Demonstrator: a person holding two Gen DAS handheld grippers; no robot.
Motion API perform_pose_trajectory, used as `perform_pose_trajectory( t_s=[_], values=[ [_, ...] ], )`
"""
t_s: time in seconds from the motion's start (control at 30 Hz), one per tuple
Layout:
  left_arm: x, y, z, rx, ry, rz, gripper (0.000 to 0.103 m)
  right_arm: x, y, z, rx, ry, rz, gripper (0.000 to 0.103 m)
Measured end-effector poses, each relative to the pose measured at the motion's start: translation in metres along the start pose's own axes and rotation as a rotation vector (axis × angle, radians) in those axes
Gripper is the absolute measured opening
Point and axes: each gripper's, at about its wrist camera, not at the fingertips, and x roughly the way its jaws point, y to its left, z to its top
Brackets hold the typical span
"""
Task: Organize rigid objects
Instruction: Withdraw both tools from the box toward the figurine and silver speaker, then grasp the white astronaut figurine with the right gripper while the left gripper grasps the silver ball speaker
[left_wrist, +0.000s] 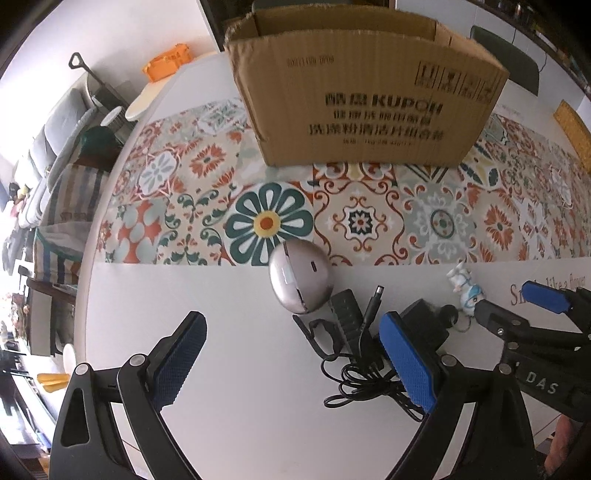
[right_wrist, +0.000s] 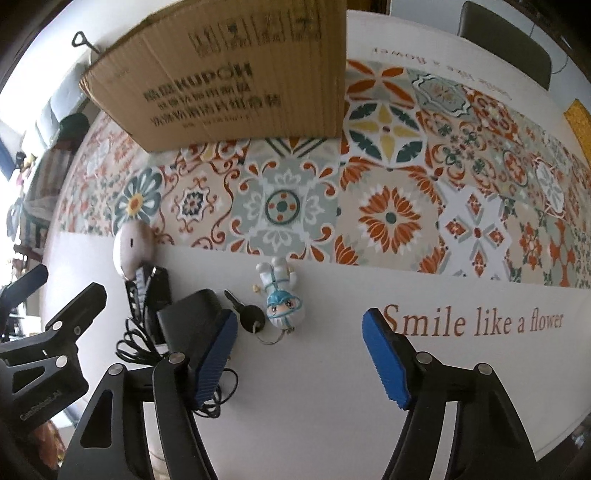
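Note:
A small heap lies on the white strip of the tablecloth. It holds a silver egg-shaped gadget (left_wrist: 299, 280) (right_wrist: 131, 251), a black power adapter (left_wrist: 424, 325) (right_wrist: 192, 317) with its coiled cable (left_wrist: 365, 384), a black key (right_wrist: 245, 312) on a ring, and a little white-and-blue figurine (left_wrist: 465, 291) (right_wrist: 282, 295). My left gripper (left_wrist: 295, 354) hovers open just in front of the silver gadget, its right pad over the adapter. My right gripper (right_wrist: 301, 354) stands open just short of the figurine and key, nothing between its pads. An open cardboard box (left_wrist: 369, 103) (right_wrist: 229, 77) stands behind.
A flower-patterned runner (left_wrist: 369, 221) crosses the table (left_wrist: 221, 424) between heap and box. The words "Smile like a flower" (right_wrist: 472, 323) are printed at the right. A dark chair (left_wrist: 517, 55) stands behind the table, and a sofa (left_wrist: 55, 129) and clutter lie off its left edge.

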Motion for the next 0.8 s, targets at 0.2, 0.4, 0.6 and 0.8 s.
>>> perform_pose_trajectory(
  t_s=[0.2,0.4,0.6,0.8],
  values=[
    [0.011,0.0,0.0,-0.001,0.025,0.004,0.096,0.021,0.002,0.004,-0.013,0.053,0.009,0.06],
    [0.017,0.004,0.001,-0.01,0.04,0.007,0.096,0.035,0.007,0.012,-0.026,0.068,0.004,0.053],
    [0.021,0.005,0.001,-0.011,0.047,0.005,0.096,0.043,0.014,0.014,-0.056,0.082,-0.014,0.042],
    [0.023,0.004,0.0,-0.007,0.05,-0.002,0.096,0.047,0.023,0.014,-0.058,0.071,0.007,0.027]
  ],
)
